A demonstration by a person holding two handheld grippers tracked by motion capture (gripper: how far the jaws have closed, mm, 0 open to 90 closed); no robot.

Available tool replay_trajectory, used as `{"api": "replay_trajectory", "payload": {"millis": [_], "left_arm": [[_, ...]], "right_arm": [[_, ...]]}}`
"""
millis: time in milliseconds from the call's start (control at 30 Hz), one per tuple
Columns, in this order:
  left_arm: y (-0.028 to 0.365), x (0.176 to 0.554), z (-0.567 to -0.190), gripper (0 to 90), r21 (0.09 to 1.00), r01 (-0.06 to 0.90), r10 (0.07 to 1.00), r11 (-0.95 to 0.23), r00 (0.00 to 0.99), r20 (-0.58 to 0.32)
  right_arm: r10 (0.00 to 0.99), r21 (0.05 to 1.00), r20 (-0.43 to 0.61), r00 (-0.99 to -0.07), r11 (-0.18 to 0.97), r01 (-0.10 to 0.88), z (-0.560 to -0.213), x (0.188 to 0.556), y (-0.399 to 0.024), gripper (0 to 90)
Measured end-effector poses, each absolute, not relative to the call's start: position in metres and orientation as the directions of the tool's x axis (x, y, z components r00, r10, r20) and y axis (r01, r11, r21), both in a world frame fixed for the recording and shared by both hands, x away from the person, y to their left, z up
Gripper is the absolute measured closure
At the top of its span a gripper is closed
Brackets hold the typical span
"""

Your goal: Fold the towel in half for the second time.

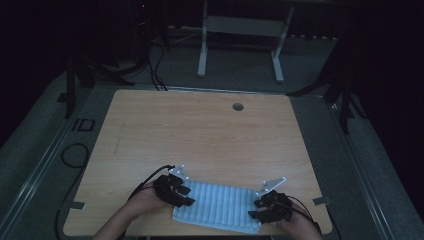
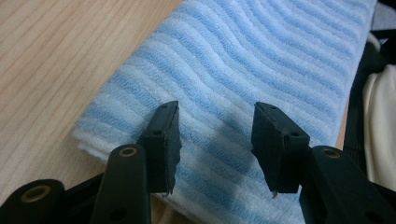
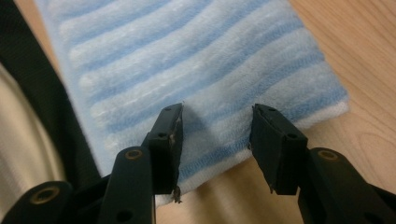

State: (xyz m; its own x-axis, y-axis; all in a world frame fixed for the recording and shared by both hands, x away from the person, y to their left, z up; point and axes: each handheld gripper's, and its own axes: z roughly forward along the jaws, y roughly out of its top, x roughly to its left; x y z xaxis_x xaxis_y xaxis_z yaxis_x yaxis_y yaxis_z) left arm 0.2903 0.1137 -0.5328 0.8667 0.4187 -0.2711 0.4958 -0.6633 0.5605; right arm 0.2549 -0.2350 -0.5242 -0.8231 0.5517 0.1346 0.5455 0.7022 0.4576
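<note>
Tongs (image 1: 186, 196) (image 1: 260, 209) hover parted over towel (image 1: 220, 205) on wooden table (image 1: 200, 130).

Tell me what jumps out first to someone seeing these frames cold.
The folded blue-and-white striped towel at the near edge of the wooden table, the one bright thing in a dim room. A claw sits at each end of it: the left claw and the right claw, both with jaws apart over the cloth. In the gripper views, each claw's jaws straddle a strip of the towel's end without pinching it.

dim high view, brighter sharp close-ups
</note>
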Motion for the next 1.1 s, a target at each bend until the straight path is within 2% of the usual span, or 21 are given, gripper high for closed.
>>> {"api": "replay_trajectory", "payload": {"millis": [100, 333, 500, 867, 1100], "left_arm": [[0.114, 0.294, -0.532, 51.9, 0.558, 0.499, 0.43, -0.663, 0.864, -0.261], [0.117, 0.315, -0.534, 51.4, 0.569, 0.529, 0.484, -0.63, 0.84, -0.245], [0.12, 0.332, -0.535, 50.9, 0.584, 0.527, 0.533, -0.617, 0.826, -0.182], [0.131, 0.385, -0.534, 51.0, 0.572, 0.553, 0.6, -0.606, 0.79, -0.128], [0.127, 0.415, -0.531, 51.0, 0.538, 0.564, 0.628, -0.627, 0.774, -0.078]], "right_arm": [[0.556, 0.467, 0.133, -0.82, 0.695, 0.547, -0.525, 0.263, -0.237, 54.1], [0.582, 0.434, 0.082, -0.809, 0.71, 0.555, -0.525, 0.309, -0.229, 51.5], [0.582, 0.447, 0.053, -0.812, 0.713, 0.54, -0.525, 0.339, -0.222, 51.4], [0.611, 0.475, 0.103, -0.785, 0.664, 0.578, -0.529, 0.399, -0.208, 51.4], [0.625, 0.461, 0.076, -0.777, 0.669, 0.583, -0.528, 0.419, -0.196, 51.4]]}}
